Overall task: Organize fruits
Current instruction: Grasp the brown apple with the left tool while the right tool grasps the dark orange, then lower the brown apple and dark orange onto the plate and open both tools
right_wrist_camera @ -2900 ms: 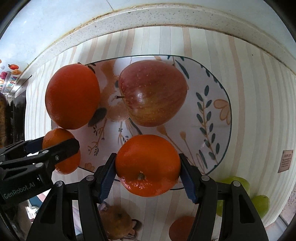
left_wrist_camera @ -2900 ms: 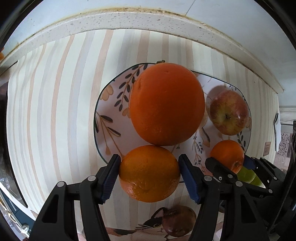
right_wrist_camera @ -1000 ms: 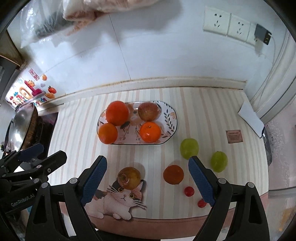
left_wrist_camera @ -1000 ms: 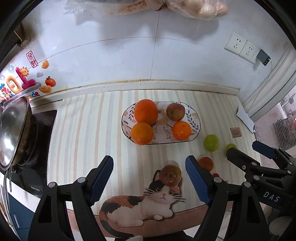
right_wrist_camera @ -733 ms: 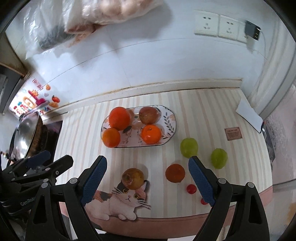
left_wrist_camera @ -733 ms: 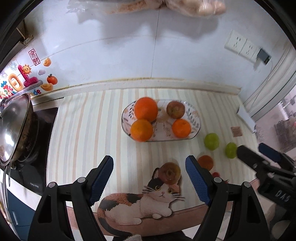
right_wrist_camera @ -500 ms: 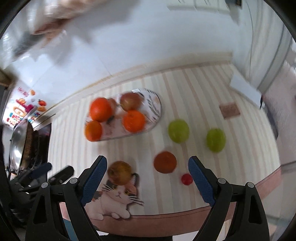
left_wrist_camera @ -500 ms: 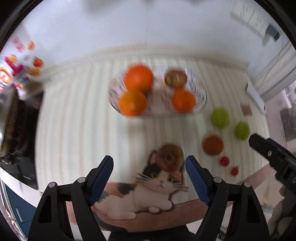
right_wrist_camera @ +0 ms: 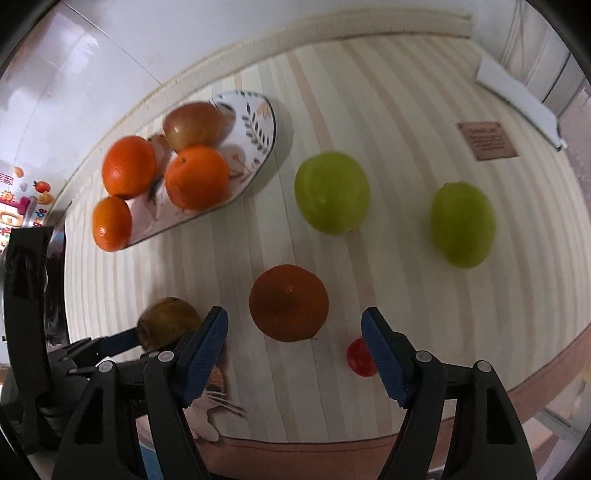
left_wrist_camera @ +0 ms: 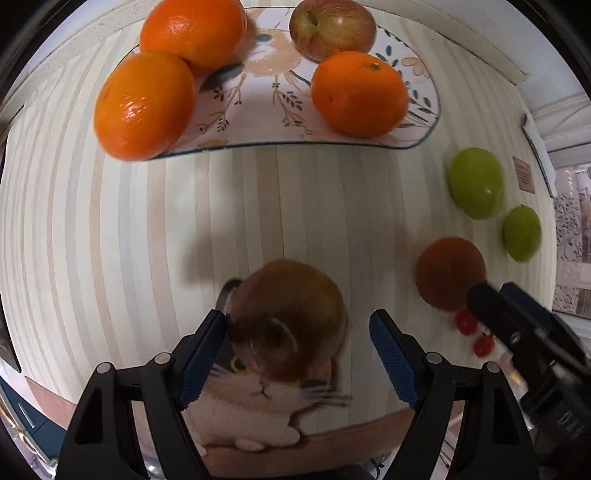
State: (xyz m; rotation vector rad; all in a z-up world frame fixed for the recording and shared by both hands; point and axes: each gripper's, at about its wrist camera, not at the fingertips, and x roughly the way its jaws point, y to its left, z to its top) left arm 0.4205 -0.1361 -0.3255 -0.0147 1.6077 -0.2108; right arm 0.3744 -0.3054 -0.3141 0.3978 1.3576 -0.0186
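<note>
A floral plate (left_wrist_camera: pixel 258 92) holds three oranges and a red apple (left_wrist_camera: pixel 330 26). My left gripper (left_wrist_camera: pixel 297 354) is open around a brownish apple (left_wrist_camera: pixel 291 317) that lies on the cat picture; its jaws stand wide of the fruit. My right gripper (right_wrist_camera: pixel 295 354) is open just short of a dark orange (right_wrist_camera: pixel 288 302) on the striped counter. Two green fruits (right_wrist_camera: pixel 332 192) (right_wrist_camera: pixel 461 223) lie beyond it. The plate also shows in the right wrist view (right_wrist_camera: pixel 258 122), as does the brownish apple (right_wrist_camera: pixel 168 321).
Small red tomatoes (right_wrist_camera: pixel 360 356) (left_wrist_camera: pixel 465 323) lie by the right gripper near the counter's front edge. A brown label (right_wrist_camera: pixel 485 140) and a white cloth (right_wrist_camera: pixel 517 96) lie at the far right. The wall runs behind the plate. A stove edge (right_wrist_camera: pixel 33 280) is at the left.
Both grippers have dropped from high above the counter to close over the loose fruit. The left now brackets the brownish apple; the right has come down near the dark orange. Both stay open.
</note>
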